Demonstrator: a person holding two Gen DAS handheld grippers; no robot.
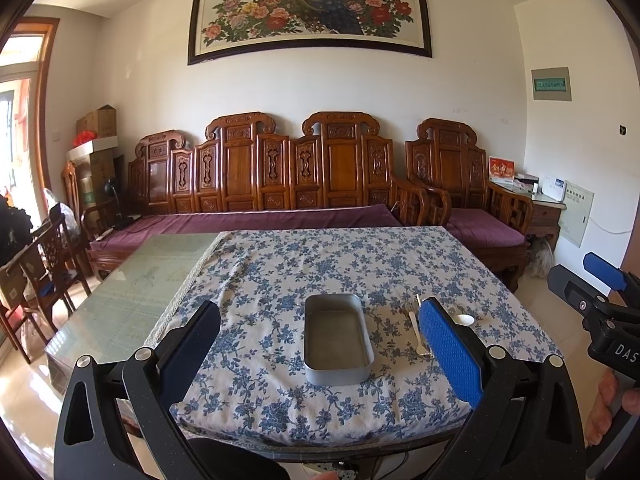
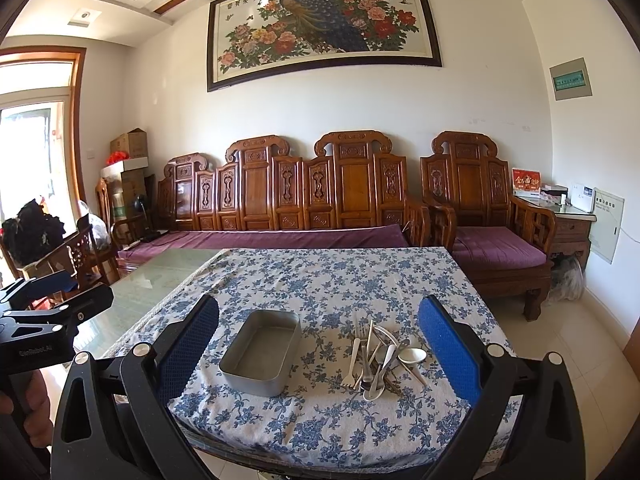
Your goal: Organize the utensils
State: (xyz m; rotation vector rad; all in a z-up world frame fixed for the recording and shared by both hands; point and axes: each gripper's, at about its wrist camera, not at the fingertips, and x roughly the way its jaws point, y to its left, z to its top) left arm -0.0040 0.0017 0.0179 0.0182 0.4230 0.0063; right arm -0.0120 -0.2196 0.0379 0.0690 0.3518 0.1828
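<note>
Near the front edge of the worktop (image 2: 352, 276), on the blue floral cloth (image 2: 320, 428), a metal tray (image 2: 260, 354) stands empty, with a pile of utensils (image 2: 378, 356) just beside it toward the right edge. Left tool (image 1: 320, 354) and right tool (image 2: 320, 354) hang off the front edge, each with jaws spread wide and holding nothing

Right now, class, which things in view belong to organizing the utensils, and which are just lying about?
Belongs to the job:
- metal tray, empty
- pile of utensils beside it on the tablecloth

Just lying about:
- wooden sofa
- peacock painting
- cardboard boxes
</note>
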